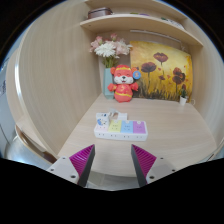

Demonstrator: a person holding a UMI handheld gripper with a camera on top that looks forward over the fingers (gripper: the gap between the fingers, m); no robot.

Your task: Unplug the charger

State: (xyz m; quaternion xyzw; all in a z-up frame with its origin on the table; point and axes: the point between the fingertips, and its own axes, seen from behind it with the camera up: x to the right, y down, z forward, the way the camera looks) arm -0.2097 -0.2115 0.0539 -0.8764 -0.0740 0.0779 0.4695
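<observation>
A white power strip (121,129) lies on the wooden desk (175,140), ahead of my fingers. A white charger (102,119) is plugged into its left end, and small coloured blocks stand along the rest of it. My gripper (113,160) is open and empty, its magenta pads (83,158) spread wide, well short of the strip. Nothing is between the fingers.
A red and orange plush toy (122,84) sits at the back of the desk. A vase of pale flowers (109,50) stands left of it. A poppy picture (165,72) leans on the back wall. A shelf (140,20) runs above.
</observation>
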